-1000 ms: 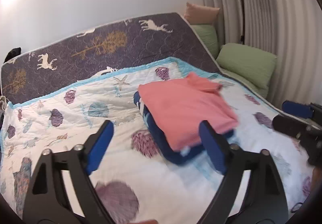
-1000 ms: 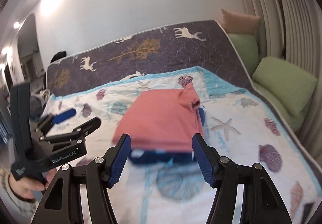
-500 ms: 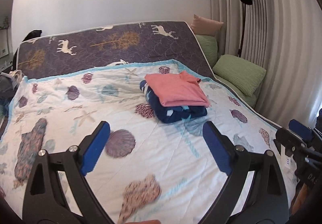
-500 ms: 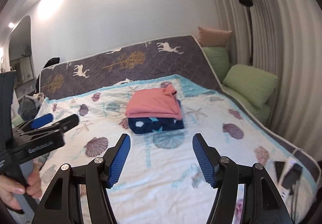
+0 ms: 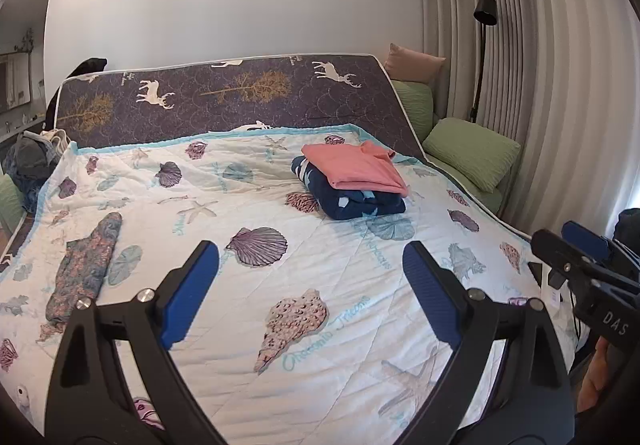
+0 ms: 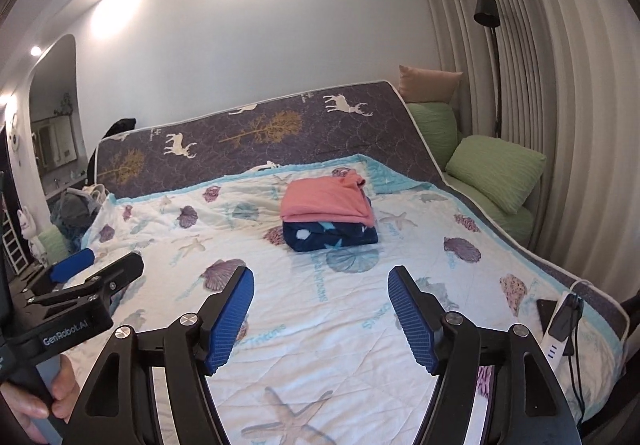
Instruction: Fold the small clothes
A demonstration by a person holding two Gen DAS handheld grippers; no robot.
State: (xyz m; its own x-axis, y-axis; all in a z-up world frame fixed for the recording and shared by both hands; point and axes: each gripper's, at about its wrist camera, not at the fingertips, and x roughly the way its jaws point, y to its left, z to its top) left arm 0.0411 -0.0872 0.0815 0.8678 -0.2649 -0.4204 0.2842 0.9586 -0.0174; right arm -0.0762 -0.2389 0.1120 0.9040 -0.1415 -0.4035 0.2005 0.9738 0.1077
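Stacked now on the seashell quilt (image 5: pixel 328 309): pink folded top (image 5: pixel 354 169) squarely over navy patterned garment (image 5: pixel 352 201), toward the bed's far right, well apart from both tongs. Looms large and close a second ago, sits small and distant now; reads as pile finished, hands backing off toward the next piece. Left gripper (image 5: pixel 311 287) spread wide, nothing between its pads. Right gripper (image 6: pixel 320 315) likewise empty, jaws opening further. Only in the left wrist view: crumpled floral garment (image 5: pixel 86 265) unfolded at the quilt's left edge, probably next. Only in the right wrist view: power strip (image 6: pixel 560 329) and phone (image 6: pixel 546 311) at the right edge.
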